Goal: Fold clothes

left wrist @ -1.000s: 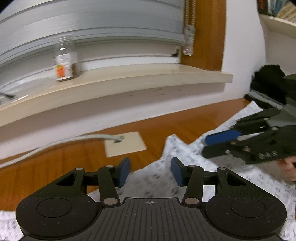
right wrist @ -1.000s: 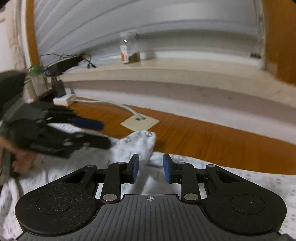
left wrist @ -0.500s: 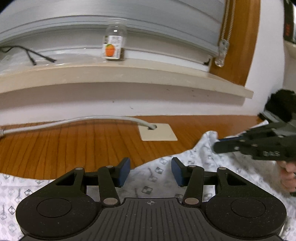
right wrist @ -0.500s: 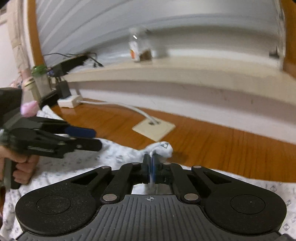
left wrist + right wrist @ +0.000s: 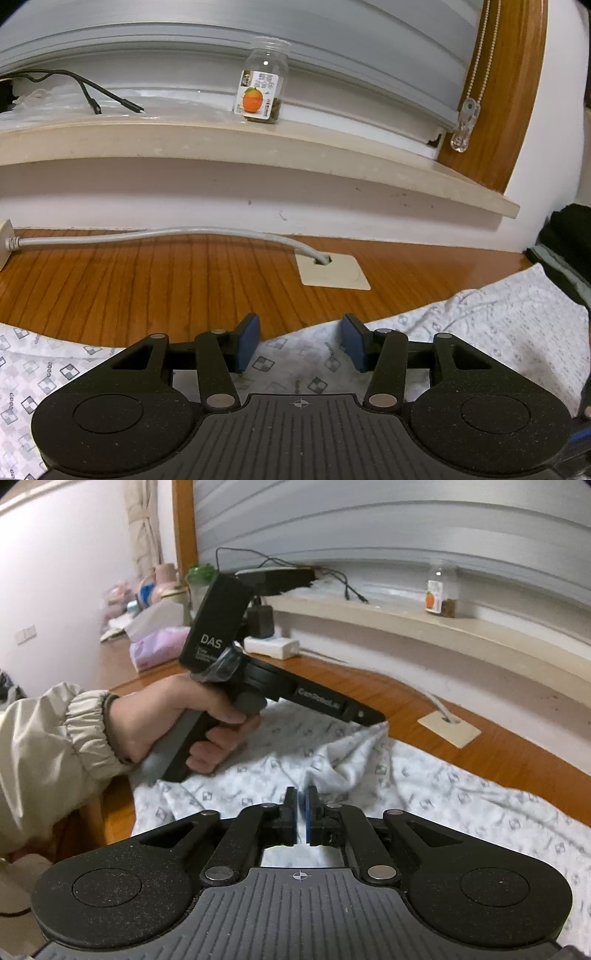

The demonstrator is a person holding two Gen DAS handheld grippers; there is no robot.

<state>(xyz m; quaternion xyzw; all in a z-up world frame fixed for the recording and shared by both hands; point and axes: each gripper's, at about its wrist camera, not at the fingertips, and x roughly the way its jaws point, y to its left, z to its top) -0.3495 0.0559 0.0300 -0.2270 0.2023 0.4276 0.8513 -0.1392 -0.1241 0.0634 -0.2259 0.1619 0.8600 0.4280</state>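
White cotton garment with a small grey square print (image 5: 424,786), spread across the orange-brown wooden tabletop (image 5: 147,280), its far edge running left to right below the pale stone window sill (image 5: 258,144). Left gripper (image 5: 301,341): blue-padded fingers (image 5: 246,341) stand parted over that edge, cloth beneath them but not pinched. Right gripper (image 5: 300,814): fingers nearly together and just easing apart; a raised ridge of the fabric stands directly ahead of the tips, and whether any cloth remains between the pads cannot be told. In the right wrist view the person's left hand (image 5: 177,723), in a beige elastic-cuffed sleeve (image 5: 55,746), carries the left gripper with its nose at a lifted fold, so the left side appears nearer to the garment's far edge. The next pinch likely turns on this edge lying crosswise ahead of both tools.
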